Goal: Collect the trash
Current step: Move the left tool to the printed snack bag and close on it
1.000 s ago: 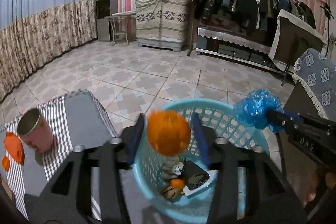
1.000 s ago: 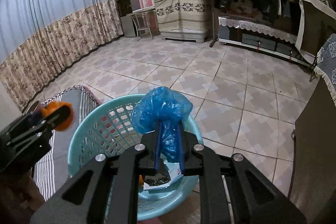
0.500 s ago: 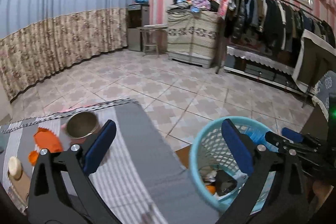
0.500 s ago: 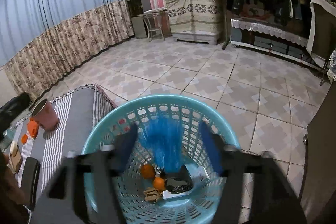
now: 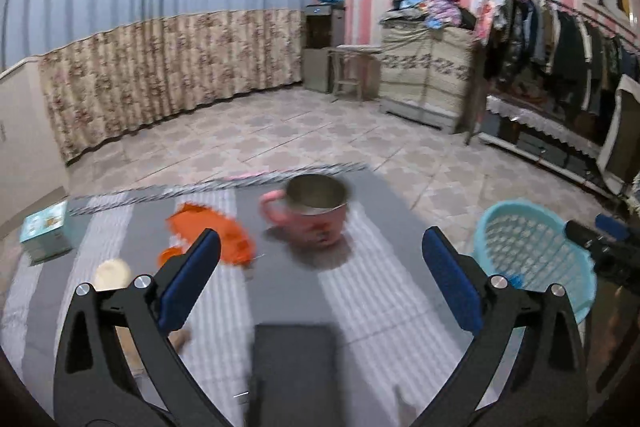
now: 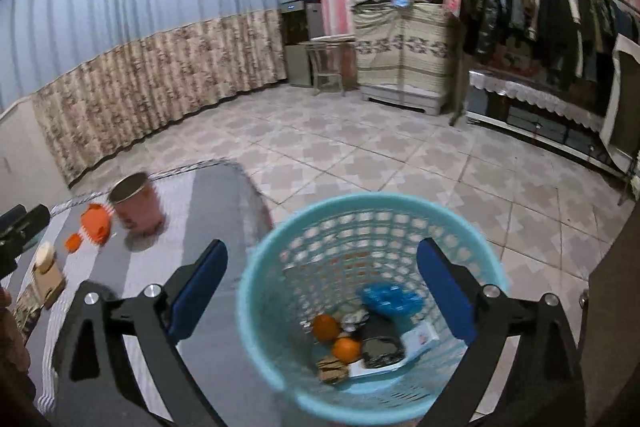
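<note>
My left gripper (image 5: 320,241) is open and empty, over the striped grey table cloth (image 5: 380,291). Ahead of it lie torn orange peel (image 5: 212,231), a smaller peel bit (image 5: 170,255) and a pale round scrap (image 5: 112,273). The light blue basket (image 6: 256,267) stands below my right gripper (image 6: 322,247), whose jaws are opening with nothing between them. In the basket lie a crumpled blue plastic bag (image 6: 390,299), two oranges (image 6: 326,327) and other scraps. At the right edge of the left wrist view, the right gripper (image 5: 600,233) shows over the basket (image 5: 532,251).
A pink mug (image 5: 316,211) stands on the cloth just past the left fingers. A teal box (image 5: 46,231) sits at the far left and a black flat object (image 5: 292,367) lies near me. A brown block (image 6: 46,279) lies on the cloth. Tiled floor, a cabinet and a clothes rack lie beyond.
The left gripper let go of the orange over the basket and swung left over the cloth. The right gripper opened, and the blue bag dropped into the basket.
</note>
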A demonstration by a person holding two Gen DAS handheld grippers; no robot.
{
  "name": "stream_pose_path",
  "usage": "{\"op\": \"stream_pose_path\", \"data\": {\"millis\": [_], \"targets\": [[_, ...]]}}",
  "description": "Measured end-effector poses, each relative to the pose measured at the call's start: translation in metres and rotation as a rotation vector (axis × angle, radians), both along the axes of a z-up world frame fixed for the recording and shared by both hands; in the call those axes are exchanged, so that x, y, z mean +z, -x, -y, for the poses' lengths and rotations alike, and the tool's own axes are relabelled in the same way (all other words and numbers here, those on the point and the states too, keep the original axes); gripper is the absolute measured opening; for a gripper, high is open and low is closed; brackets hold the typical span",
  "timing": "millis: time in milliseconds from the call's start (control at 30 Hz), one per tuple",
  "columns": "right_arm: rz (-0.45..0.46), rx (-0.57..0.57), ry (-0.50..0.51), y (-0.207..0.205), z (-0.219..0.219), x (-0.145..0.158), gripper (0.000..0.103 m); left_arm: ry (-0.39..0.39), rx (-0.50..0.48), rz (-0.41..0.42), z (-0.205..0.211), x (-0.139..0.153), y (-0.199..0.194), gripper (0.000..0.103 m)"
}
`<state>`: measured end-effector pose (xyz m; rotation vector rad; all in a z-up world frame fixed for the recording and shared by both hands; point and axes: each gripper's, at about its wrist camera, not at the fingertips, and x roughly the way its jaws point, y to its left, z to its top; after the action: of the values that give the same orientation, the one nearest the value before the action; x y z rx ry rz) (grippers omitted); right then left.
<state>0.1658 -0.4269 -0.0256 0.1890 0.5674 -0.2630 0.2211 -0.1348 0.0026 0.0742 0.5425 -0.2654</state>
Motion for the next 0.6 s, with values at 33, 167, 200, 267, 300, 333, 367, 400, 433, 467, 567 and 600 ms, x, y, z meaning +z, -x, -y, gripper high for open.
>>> {"op": "stream_pose_path", "data": {"millis": [33, 167, 200, 267, 300, 333, 367, 400, 433, 467, 567, 600], "targets": [[-0.003, 0.012, 0.004, 0.000, -0.011, -0.001, 0.094, -0.010, 0.014, -0.003, -0.011, -0.003, 0.002, 0.097], [-0.011, 0.045, 0.020, -0.001, -0.043, -0.004, 0.094, -0.063, 0.072, -0.034, -0.063, -0.016, 0.007, 0.097], [-0.013, 0.054, 0.023, -0.001, -0.051, -0.005, 0.094, -0.076, 0.087, -0.037, -0.074, -0.020, 0.010, 0.097], [-0.019, 0.069, 0.027, 0.000, -0.064, -0.006, 0.094, -0.089, 0.118, -0.055, -0.102, -0.027, 0.014, 0.097], [-0.029, 0.077, 0.027, -0.001, -0.070, -0.008, 0.094, -0.087, 0.126, -0.069, -0.115, -0.032, 0.017, 0.097], [-0.039, 0.086, 0.026, -0.002, -0.075, -0.008, 0.094, -0.088, 0.135, -0.079, -0.125, -0.035, 0.019, 0.097], [-0.043, 0.090, 0.026, -0.002, -0.079, -0.008, 0.094, -0.094, 0.148, -0.090, -0.137, -0.039, 0.021, 0.097], [-0.044, 0.094, 0.024, -0.002, -0.081, -0.008, 0.094, -0.103, 0.159, -0.096, -0.144, -0.041, 0.022, 0.097], [-0.045, 0.102, 0.020, -0.002, -0.083, -0.009, 0.094, -0.117, 0.174, -0.102, -0.152, -0.045, 0.024, 0.097], [-0.050, 0.115, 0.013, -0.002, -0.087, -0.009, 0.094, -0.127, 0.192, -0.115, -0.163, -0.049, 0.025, 0.097], [-0.067, 0.117, 0.022, -0.002, -0.095, -0.014, 0.094, -0.111, 0.209, -0.158, -0.184, -0.060, 0.027, 0.097], [-0.073, 0.119, 0.028, -0.003, -0.098, -0.015, 0.094, -0.106, 0.214, -0.173, -0.190, -0.064, 0.028, 0.097]]}}
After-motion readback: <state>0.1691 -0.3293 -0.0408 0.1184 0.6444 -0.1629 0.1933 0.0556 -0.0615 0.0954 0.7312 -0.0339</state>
